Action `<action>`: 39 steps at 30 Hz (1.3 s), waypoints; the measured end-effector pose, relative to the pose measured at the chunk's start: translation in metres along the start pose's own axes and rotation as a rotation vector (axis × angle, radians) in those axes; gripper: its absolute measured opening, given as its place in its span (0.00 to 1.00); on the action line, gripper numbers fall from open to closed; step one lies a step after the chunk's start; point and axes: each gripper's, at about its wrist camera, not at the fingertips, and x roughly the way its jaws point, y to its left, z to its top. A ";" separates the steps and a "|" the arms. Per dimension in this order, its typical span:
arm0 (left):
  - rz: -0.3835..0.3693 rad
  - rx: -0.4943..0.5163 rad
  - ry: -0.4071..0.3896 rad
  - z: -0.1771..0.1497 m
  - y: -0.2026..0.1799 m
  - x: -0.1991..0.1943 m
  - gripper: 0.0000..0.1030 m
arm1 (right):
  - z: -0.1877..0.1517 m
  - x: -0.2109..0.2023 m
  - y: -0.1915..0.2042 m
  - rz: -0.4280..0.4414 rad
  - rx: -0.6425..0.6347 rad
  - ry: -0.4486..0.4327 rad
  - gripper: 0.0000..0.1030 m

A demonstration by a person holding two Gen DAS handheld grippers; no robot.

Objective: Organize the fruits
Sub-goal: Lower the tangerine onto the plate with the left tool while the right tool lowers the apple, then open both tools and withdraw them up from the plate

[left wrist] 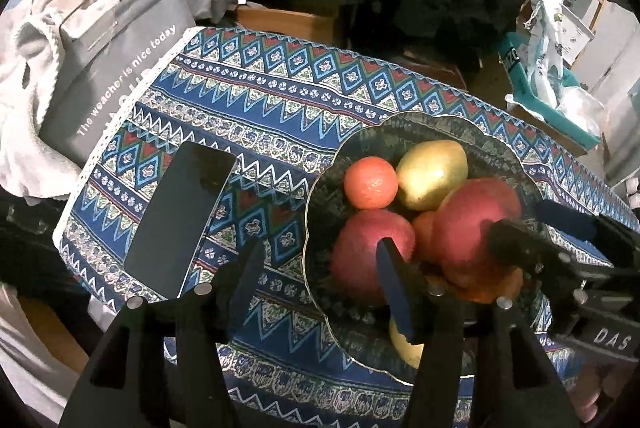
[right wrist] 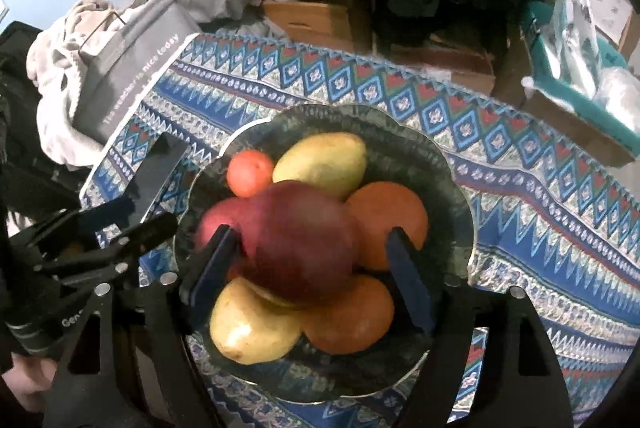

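Observation:
A dark green plate [right wrist: 448, 164] on the patterned cloth holds several fruits. Among them are a small tangerine [right wrist: 250, 172], a yellow-green mango [right wrist: 324, 160], two oranges [right wrist: 392, 220], a yellow fruit [right wrist: 248, 324] and a red apple [right wrist: 212, 218]. A large red fruit [right wrist: 300, 240], blurred, lies on top of the pile between the fingers of my right gripper [right wrist: 312, 264]. That gripper is open, and its right pad stands clear of the fruit. My left gripper [left wrist: 320, 280] is open and empty over the plate's left rim [left wrist: 316, 188]. Its right finger is in front of the red apple [left wrist: 368, 240].
A dark phone [left wrist: 180, 220] lies on the cloth left of the plate. A grey printed bag [left wrist: 116, 68] and crumpled clothes [left wrist: 36, 40] sit past the table's left edge. Cardboard boxes and a teal box [right wrist: 568, 68] stand beyond the far edge.

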 end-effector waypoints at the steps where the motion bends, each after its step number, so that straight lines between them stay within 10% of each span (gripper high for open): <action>1: 0.001 0.002 -0.001 0.000 -0.001 -0.002 0.58 | 0.001 -0.002 0.000 0.000 0.005 -0.004 0.79; 39: -0.086 0.096 -0.298 0.013 -0.065 -0.151 0.86 | -0.016 -0.208 -0.025 -0.325 -0.022 -0.427 0.83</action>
